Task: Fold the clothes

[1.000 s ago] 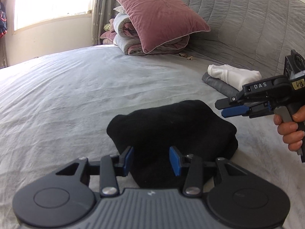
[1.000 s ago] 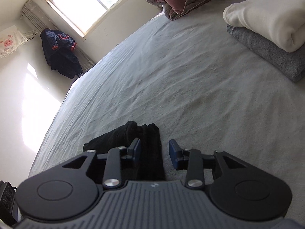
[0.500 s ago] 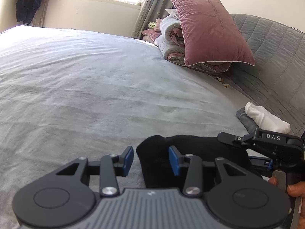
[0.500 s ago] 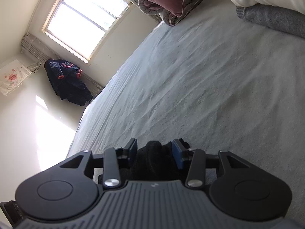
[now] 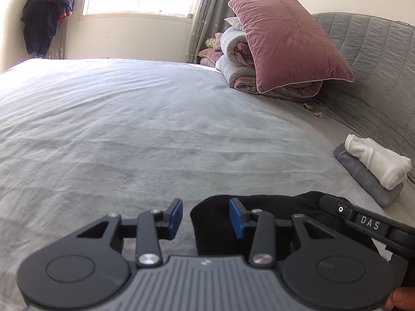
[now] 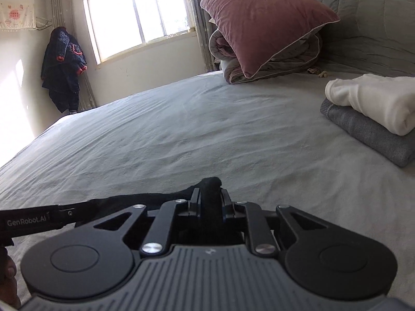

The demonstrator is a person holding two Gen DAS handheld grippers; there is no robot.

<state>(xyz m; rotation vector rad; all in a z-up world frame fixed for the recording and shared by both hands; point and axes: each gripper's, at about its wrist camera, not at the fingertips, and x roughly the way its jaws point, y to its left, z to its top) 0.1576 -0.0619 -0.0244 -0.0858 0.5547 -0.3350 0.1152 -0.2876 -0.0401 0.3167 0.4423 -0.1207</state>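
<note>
A folded black garment (image 5: 272, 207) lies on the grey bed at the near edge. My left gripper (image 5: 206, 216) is open, its blue pads either side of the garment's left corner, low over the sheet. My right gripper (image 6: 210, 198) is shut on a bunched fold of the black garment (image 6: 208, 186), which sticks up between the fingers. The right gripper's body shows in the left wrist view (image 5: 368, 224) over the garment's right side. The left gripper's side shows in the right wrist view (image 6: 31, 220).
A stack of a folded white garment (image 5: 376, 160) on a folded grey one (image 5: 368, 178) sits to the right, also in the right wrist view (image 6: 371, 98). A mauve pillow (image 5: 285, 41) on a rolled quilt lies at the quilted headboard. The grey sheet (image 5: 129, 129) spreads ahead.
My right gripper has closed on the black garment's fold. My left gripper has shifted left to the garment's left corner, still open. Both views have swung toward the window.
</note>
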